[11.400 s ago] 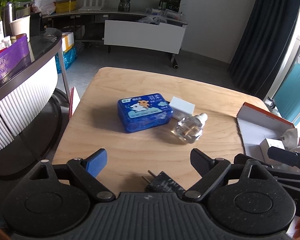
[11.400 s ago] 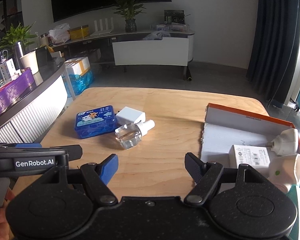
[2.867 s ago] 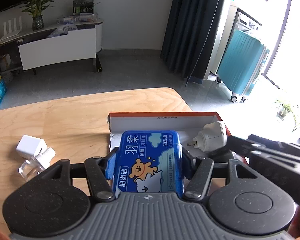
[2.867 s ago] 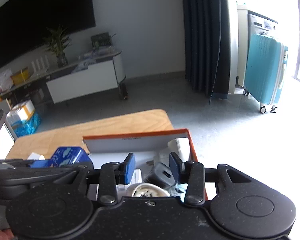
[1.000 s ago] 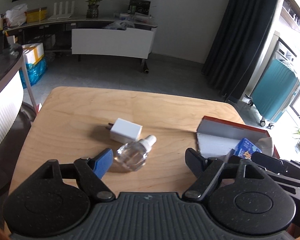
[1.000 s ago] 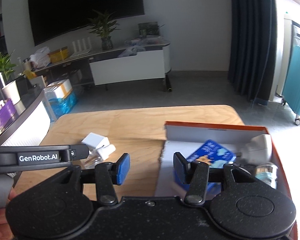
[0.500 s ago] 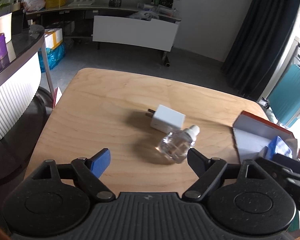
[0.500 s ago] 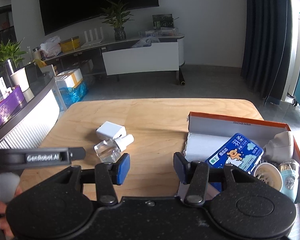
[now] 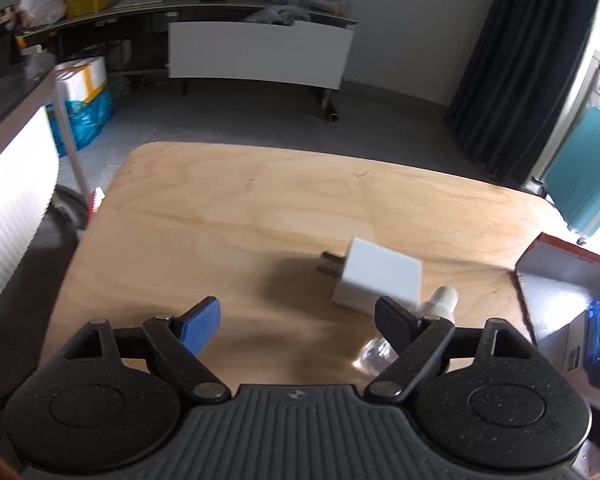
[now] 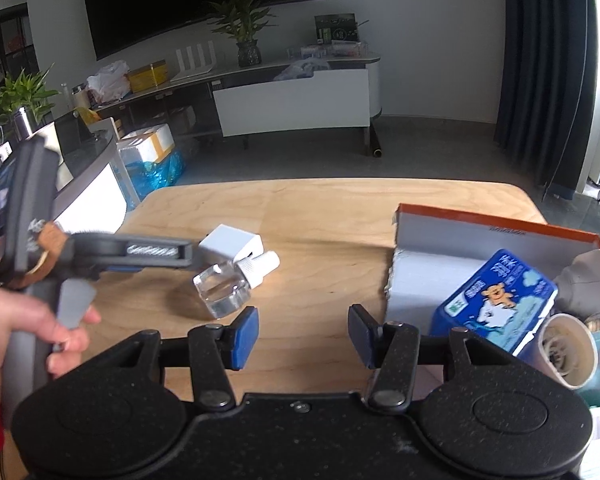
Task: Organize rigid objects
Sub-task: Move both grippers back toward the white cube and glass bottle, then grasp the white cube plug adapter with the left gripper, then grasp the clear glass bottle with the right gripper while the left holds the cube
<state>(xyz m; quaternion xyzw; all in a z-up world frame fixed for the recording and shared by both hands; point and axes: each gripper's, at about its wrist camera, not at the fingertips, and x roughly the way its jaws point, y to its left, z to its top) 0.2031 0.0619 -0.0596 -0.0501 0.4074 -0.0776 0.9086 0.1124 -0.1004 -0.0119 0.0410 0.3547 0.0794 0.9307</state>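
A wooden table (image 9: 236, 208) is seen. The open box (image 10: 496, 236), with the blue tin (image 10: 496, 300) inside, sits on it. The white plug (image 9: 380, 276) touches the clear bottle (image 10: 222, 290). The left gripper (image 9: 296, 318) is opening, nothing held. The right gripper (image 10: 303, 334) is opening too, empty.

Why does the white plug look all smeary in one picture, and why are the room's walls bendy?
Left wrist view: the white plug and clear bottle are smeared by motion blur, and a dark shadow lies left of the plug on the wooden table. Right wrist view: both look sharper; the curtain bends because the fisheye lens curves straight lines near the edges.
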